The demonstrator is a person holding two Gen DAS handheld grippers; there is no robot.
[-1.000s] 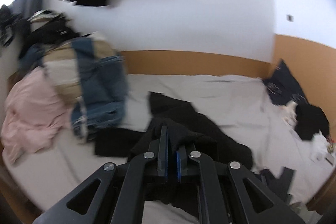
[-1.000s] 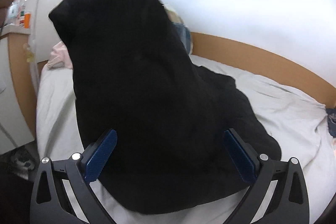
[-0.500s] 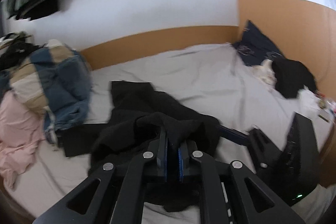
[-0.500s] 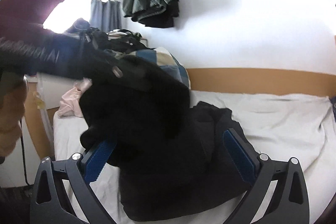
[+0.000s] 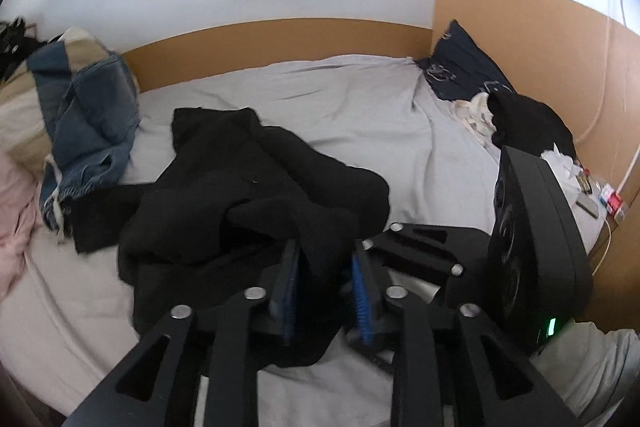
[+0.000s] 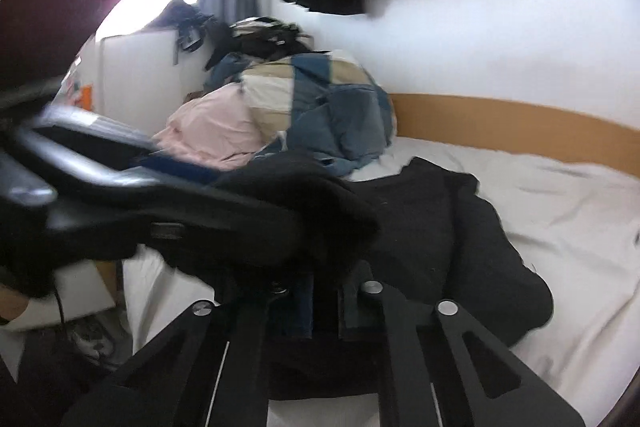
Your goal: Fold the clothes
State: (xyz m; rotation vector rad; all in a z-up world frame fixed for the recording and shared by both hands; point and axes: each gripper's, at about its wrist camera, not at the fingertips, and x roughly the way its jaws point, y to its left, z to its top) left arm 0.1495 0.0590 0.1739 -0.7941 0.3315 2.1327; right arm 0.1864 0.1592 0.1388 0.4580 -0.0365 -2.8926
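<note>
We're low over the bed (image 5: 360, 99) now, and the black garment (image 5: 248, 183) lies rumpled across the pale sheet, its bulk running away from us toward the far headboard (image 5: 280, 35) — that looks like its long axis, near edge at our fingers, far end pointing at the wall. Our left gripper (image 5: 326, 267) has its blue pads a little apart with a peak of black cloth rising between them; whether they pinch that cloth or merely flank it, we cannot tell. Our right gripper (image 6: 325, 301) has its fingers drawn close together on the same near edge, seemingly nipping the fabric there. Both tools sit side by side at the garment's near hem, the right one crossing in just beside the left — so neither is much nearer; what matters is that the cloth stretches straight ahead of both. The garment is bunched, not flat, and no neat fold shows. A heap of denim, beige and pink clothes (image 5: 80, 115) waits off to the left, well clear.
</note>
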